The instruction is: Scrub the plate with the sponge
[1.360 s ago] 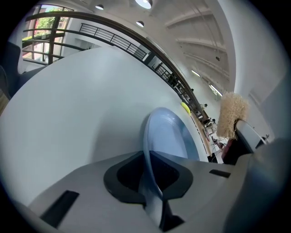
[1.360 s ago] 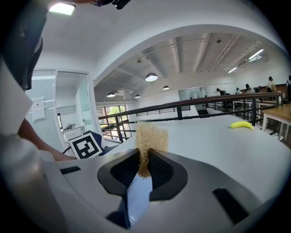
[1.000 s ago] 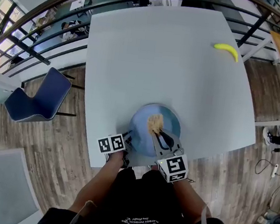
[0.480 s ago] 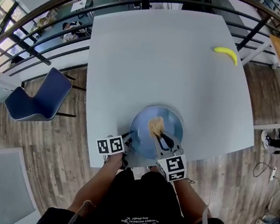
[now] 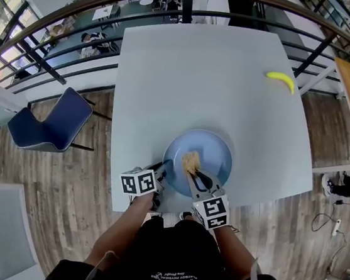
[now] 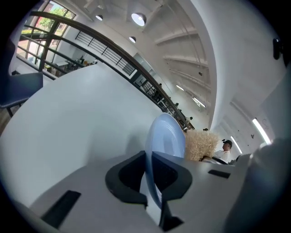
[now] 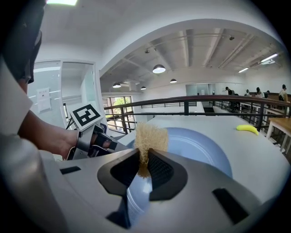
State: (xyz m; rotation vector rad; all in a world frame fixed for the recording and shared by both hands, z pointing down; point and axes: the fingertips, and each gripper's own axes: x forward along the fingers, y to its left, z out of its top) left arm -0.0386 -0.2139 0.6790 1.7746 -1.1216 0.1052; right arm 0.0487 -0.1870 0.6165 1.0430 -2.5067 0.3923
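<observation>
A light blue plate (image 5: pixel 211 156) is near the table's front edge, its near-left rim lifted off the top. My left gripper (image 5: pixel 163 171) is shut on that rim; in the left gripper view the plate (image 6: pixel 166 136) stands on edge between the jaws of my left gripper (image 6: pixel 151 179). My right gripper (image 5: pixel 195 173) is shut on a tan fibrous sponge (image 5: pixel 190 161) that rests on the plate's inner face. In the right gripper view the sponge (image 7: pixel 150 138) sticks up from the jaws of my right gripper (image 7: pixel 144 166) over the plate (image 7: pixel 200 148).
The pale grey table (image 5: pixel 202 76) carries a yellow banana (image 5: pixel 281 80) at its far right, also seen as the banana (image 7: pixel 249 128) in the right gripper view. A blue chair (image 5: pixel 50 121) stands left of the table. A dark railing (image 5: pixel 242 5) runs behind it.
My left gripper has risen with the plate's rim, tilting the plate up off the table. The right gripper and sponge have stayed on the plate's face.
</observation>
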